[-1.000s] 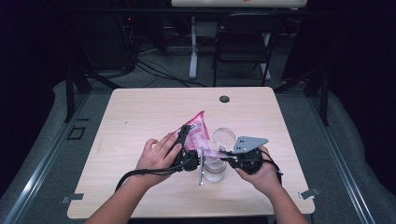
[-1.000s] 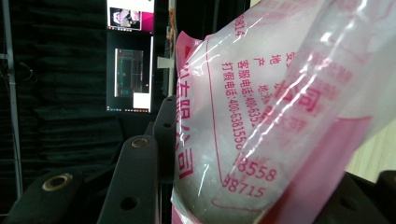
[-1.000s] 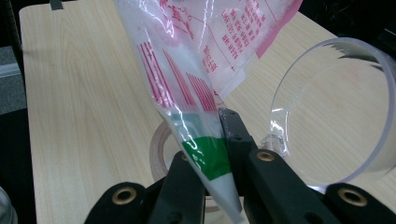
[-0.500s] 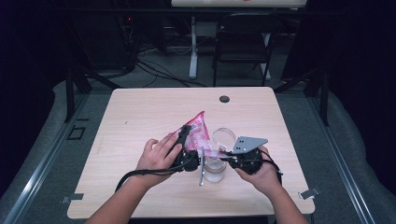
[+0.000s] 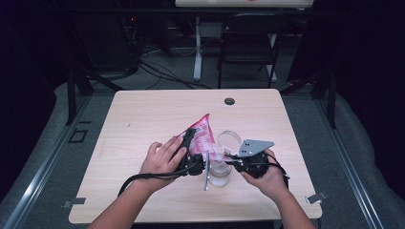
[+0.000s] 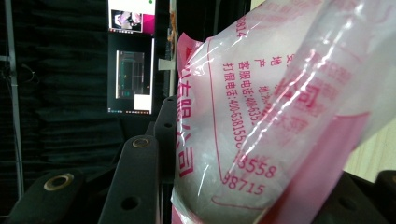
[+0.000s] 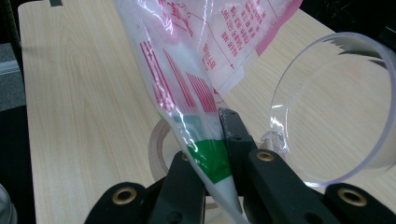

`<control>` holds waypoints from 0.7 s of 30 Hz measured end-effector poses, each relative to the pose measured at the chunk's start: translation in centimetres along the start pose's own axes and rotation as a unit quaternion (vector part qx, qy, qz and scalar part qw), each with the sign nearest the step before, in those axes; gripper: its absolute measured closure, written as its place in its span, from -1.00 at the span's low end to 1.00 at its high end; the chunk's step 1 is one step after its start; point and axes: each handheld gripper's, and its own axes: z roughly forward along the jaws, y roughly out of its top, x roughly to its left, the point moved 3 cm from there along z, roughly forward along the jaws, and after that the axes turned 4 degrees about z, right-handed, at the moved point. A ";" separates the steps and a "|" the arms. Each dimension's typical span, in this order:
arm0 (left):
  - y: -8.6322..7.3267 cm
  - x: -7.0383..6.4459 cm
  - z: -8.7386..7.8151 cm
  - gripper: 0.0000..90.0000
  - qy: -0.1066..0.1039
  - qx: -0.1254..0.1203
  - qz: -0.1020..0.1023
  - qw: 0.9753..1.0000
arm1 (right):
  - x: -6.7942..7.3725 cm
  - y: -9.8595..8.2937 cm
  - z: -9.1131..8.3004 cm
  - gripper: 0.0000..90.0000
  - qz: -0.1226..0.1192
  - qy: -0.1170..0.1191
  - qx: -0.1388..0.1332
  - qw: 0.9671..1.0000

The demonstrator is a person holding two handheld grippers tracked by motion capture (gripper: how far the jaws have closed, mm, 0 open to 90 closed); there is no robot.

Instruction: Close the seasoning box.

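Almost nothing is changed from a second ago: the pink printed bag (image 5: 203,136) is kept clamped by the left gripper (image 5: 191,138) and right gripper (image 5: 228,157) above the clear cup (image 5: 228,142) on the counter (image 5: 143,114), so pouring is judged pending.

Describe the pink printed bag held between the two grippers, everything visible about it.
The bag is thin, glossy, see-through plastic with pink print, digits and a green patch near one corner. It looks to hold something white. It is held above the table, slanting, one corner pointing up. The left gripper clamps one end, the right gripper pinches the green corner. A clear glass jar stands just beneath.
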 end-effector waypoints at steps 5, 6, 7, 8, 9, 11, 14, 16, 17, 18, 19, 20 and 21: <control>0.0 0.0 0.0 0.38 0.002 -0.001 -0.001 1.000 | 0.0 0.0 0.0 0.96 0.001 0.000 -0.001 1.000; 0.0 0.0 0.0 0.38 0.002 -0.001 -0.001 1.000 | 0.0 0.0 0.0 0.96 0.001 0.000 0.000 1.000; 0.0 0.0 0.0 0.38 0.002 -0.001 -0.001 1.000 | 0.0 0.0 0.0 0.96 0.000 0.000 0.000 1.000; 0.0 0.0 0.0 0.38 0.004 -0.005 -0.003 1.000 | 0.0 0.0 0.0 0.96 0.001 0.000 -0.001 1.000; 0.0 0.0 0.0 0.38 0.004 -0.004 -0.003 1.000 | 0.0 0.0 0.0 0.96 0.001 0.000 -0.001 1.000; 0.0 0.0 0.0 0.38 0.006 -0.006 -0.003 1.000 | 0.0 0.0 -0.1 0.96 0.000 -0.001 0.000 1.000; 0.1 0.1 -0.1 0.38 0.001 0.000 -0.003 1.000 | 0.0 0.0 -0.1 0.96 0.001 0.001 -0.001 1.000; 0.1 0.1 -0.1 0.38 0.003 -0.001 -0.002 1.000 | 0.0 0.0 -0.1 0.96 0.001 0.000 -0.001 1.000; 0.1 0.1 -0.1 0.38 0.002 -0.001 -0.002 1.000 | 0.0 0.0 -0.1 0.96 0.001 0.000 -0.001 1.000; 0.1 0.1 -0.1 0.38 0.002 -0.001 -0.002 1.000 | 0.0 0.0 -0.1 0.96 0.001 0.000 -0.001 1.000; 0.1 0.1 -0.1 0.38 0.003 -0.001 -0.002 1.000 | -0.1 0.0 -0.1 0.96 0.001 0.000 -0.001 1.000; 0.1 0.1 -0.1 0.38 0.002 -0.001 -0.002 1.000 | -0.1 0.0 -0.1 0.96 0.001 0.000 -0.001 1.000; 0.1 0.1 -0.1 0.38 0.002 -0.001 -0.002 1.000 | -0.1 0.0 -0.1 0.96 0.001 0.000 0.000 1.000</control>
